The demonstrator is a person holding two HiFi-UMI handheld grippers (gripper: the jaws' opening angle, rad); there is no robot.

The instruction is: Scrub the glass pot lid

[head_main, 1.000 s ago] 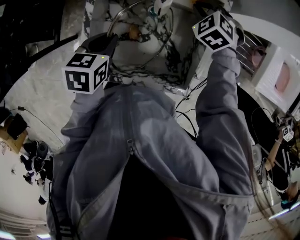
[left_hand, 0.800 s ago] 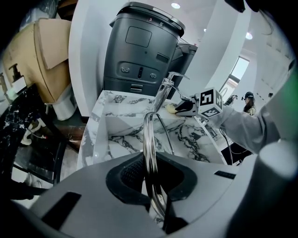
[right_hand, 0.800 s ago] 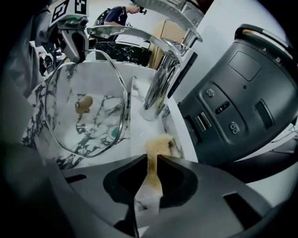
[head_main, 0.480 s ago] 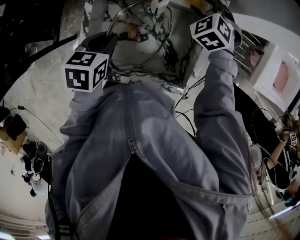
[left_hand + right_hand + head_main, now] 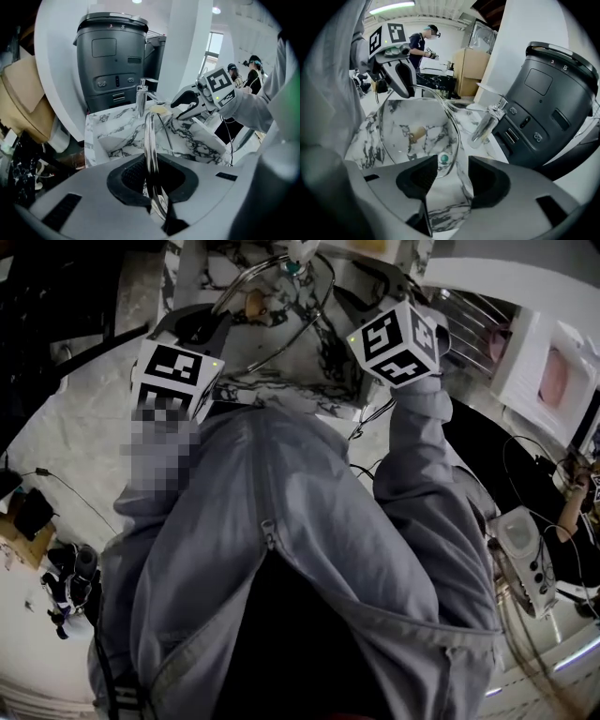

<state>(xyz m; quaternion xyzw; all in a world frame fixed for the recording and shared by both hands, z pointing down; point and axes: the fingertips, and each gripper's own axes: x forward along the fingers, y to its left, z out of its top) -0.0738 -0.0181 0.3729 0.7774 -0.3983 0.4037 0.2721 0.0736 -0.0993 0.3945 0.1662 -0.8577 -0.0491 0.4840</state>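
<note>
**Left gripper**: the jaws are clamped on the metal rim of the glass pot lid. In the left gripper view the rim rises straight out of the pinch, seen edge-on.

**Lid:** it stands on edge over the marble-patterned basin. In the right gripper view it is gripped at its upper left rim only. The pane faces the right gripper, and the marble veining reads clearly through the glass. A tan piece shows near the lid's middle, and a small teal fitting sits at its lower rim.

**Right gripper**: the jaws stand wide apart, having just been opening. The pads press on nothing. The lid's lower rim lies just ahead of the gap, and only the marble surface shows between the tips. In the left gripper view this gripper sits near the lid's face but apart from it.

**Further right:** a chrome tap stands at the basin's edge. Beyond it is a dark grey machine with buttons on its front.

**Head view:** grey jacket sleeves run up to both marker cubes. The left cube is beside the lid's rim — the right cube is on the lid's far side.
</note>
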